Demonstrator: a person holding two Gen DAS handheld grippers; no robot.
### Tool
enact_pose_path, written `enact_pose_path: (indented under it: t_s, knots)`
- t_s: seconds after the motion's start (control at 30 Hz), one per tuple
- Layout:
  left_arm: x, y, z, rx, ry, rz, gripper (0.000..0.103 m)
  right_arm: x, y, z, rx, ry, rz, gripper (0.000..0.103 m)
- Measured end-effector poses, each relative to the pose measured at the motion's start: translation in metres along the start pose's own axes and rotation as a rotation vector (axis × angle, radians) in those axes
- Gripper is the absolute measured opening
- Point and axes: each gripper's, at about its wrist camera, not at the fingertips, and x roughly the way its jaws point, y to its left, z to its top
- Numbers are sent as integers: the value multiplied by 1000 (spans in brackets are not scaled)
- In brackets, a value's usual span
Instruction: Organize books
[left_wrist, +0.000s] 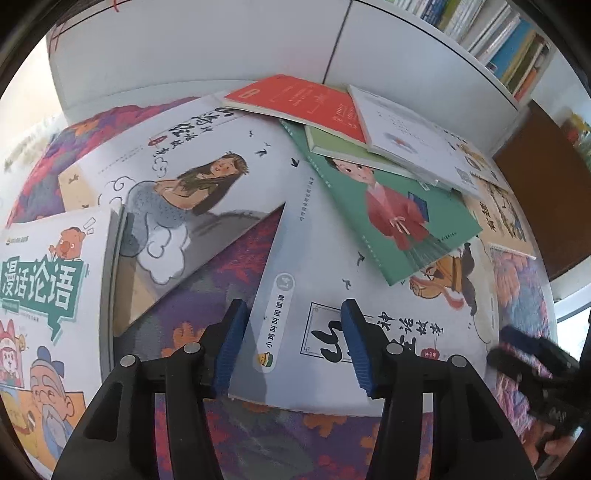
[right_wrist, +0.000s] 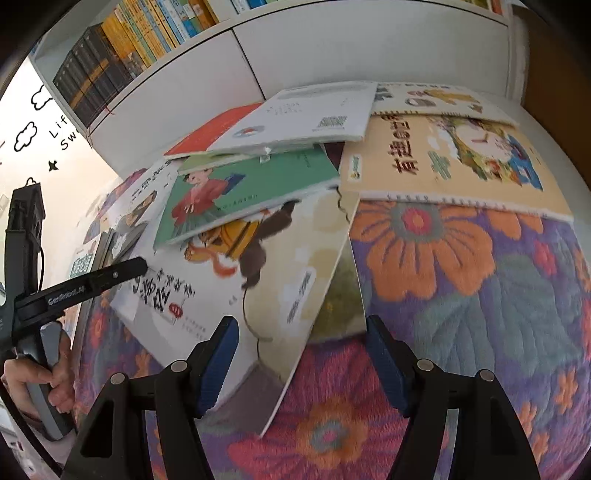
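Picture books are lying scattered and overlapping on a flowered cloth (right_wrist: 461, 280) in front of a white bookshelf (left_wrist: 406, 55). The left gripper (left_wrist: 293, 332) is hanging over the near edge of a large white storybook (left_wrist: 321, 258), jaws apart, pads straddling that edge without pressing it. The right gripper (right_wrist: 301, 354) is hovering at the same book's near corner (right_wrist: 266, 306), jaws wide apart, gripping nothing. A green-covered book (left_wrist: 388, 206) is resting on top of the storybook, beneath a red book (left_wrist: 295, 98) and a white one (right_wrist: 306, 118)
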Motion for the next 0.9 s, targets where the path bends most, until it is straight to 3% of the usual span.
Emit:
enact_pose_path:
  t_s: [0.1, 0.27, 0.37, 0.53, 0.67, 0.77, 0.83, 0.9]
  knots:
    - [0, -9, -2, 28, 13, -15, 50, -3, 7, -12, 20, 23, 107, 69]
    - [-2, -22, -10, 65, 22, 4, 52, -10, 31, -31, -49, 28, -30, 72]
    - [-1, -29, -12, 93, 36, -11, 52, -19, 36, -48, -59, 43, -45, 72]
    - [1, -43, -15, 134, 26, -17, 52, -40, 53, -100, -101, 99, 22, 72]
    - [1, -41, -13, 134, 32, -34, 51, -49, 81, -131, -221, 177, 149, 72]
    - [-13, -34, -15, 110, 16, -3, 51, -62, 71, -126, -195, 171, 249, 69]
    - [-20, -31, -20, 112, 4, 36, 51, -79, 53, -112, -152, 112, 292, 69]
    - [-26, -27, -32, 102, 11, 57, 50, -91, 35, -96, -132, 36, 245, 69]
